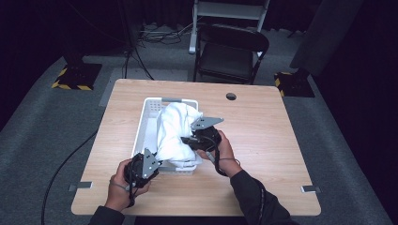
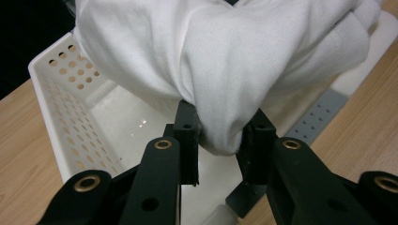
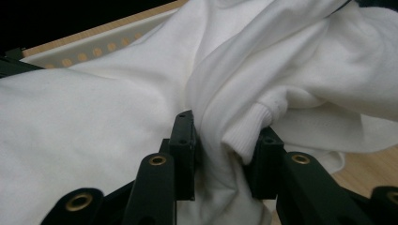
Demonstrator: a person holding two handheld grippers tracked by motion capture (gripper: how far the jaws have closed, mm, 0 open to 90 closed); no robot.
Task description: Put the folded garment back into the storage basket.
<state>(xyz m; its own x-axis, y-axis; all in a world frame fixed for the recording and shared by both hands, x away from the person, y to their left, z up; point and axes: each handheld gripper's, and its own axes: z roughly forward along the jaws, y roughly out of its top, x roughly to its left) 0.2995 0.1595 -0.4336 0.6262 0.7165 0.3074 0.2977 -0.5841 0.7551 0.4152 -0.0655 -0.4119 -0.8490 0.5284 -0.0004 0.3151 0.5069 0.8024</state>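
High view: both my tools — left tool (image 1: pixel 157 161), right tool (image 1: pixel 187 139) — pinch the white garment (image 1: pixel 174 131) over the basket (image 1: pixel 143 123), six o'clock rim — half in, I judge.

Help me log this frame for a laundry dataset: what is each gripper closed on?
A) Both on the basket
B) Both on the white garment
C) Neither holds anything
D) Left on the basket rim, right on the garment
B: the left gripper has a fold of the white garment pinched between its fingers above the white basket, and the right gripper grips fabric beside a ribbed cuff.
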